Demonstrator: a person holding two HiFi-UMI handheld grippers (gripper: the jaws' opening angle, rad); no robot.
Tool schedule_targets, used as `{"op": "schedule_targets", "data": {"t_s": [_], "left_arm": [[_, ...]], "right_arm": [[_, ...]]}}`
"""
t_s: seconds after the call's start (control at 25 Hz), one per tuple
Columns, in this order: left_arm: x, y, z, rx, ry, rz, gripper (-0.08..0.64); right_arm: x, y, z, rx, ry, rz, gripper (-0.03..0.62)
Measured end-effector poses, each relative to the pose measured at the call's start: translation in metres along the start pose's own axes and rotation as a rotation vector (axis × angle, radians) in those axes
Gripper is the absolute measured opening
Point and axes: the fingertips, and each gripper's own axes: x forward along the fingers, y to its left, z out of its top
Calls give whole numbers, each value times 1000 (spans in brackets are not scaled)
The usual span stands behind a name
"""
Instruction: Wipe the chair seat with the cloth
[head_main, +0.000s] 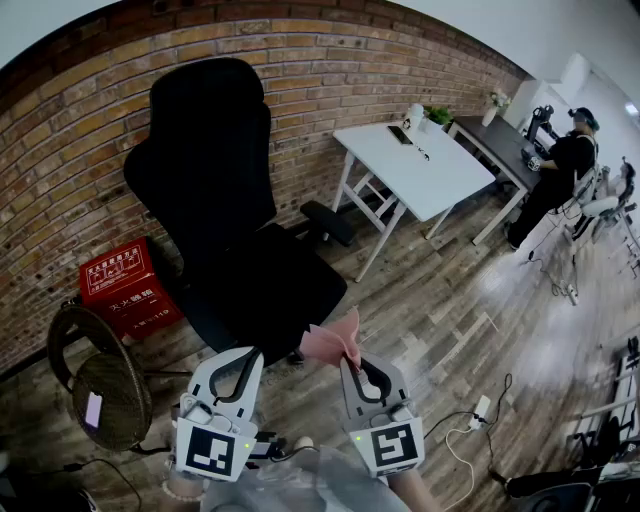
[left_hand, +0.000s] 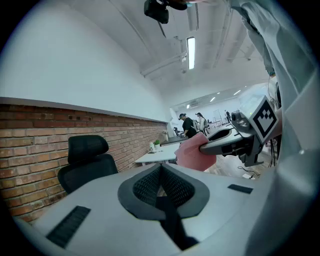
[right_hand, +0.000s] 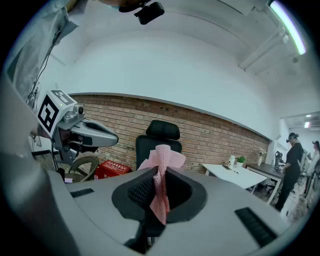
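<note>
One pink cloth shows low in the head view, just right of centre. It is pinched in the right tool, whose jaws are pressed together on it. In the right gripper view the cloth hangs as a narrow strip between those jaws and fans out above their tips. It is held in the air by the front edge of the chair seat, at the seat's 5 o'clock, and is not lying on it.

At the right tool's 9 o'clock, just beside it, is the left tool. Its jaws are closed together with nothing between them.

The seat belongs to a black office chair with a tall back and a headrest, standing in front of a brick wall. A red crate sits on the wood floor at the seat's 9 o'clock, and a round woven stool is at its 7 o'clock. At 2 o'clock stands a white desk. Beyond it is a dark desk, where a person in dark clothes stands.
</note>
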Motion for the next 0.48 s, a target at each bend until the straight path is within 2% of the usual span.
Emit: {"op": "schedule_targets", "data": {"t_s": [0.48], "left_arm": [[13, -12, 6, 16, 14, -6, 18]], "right_arm": [[-1, -14, -5, -2, -6, 18, 55]]}}
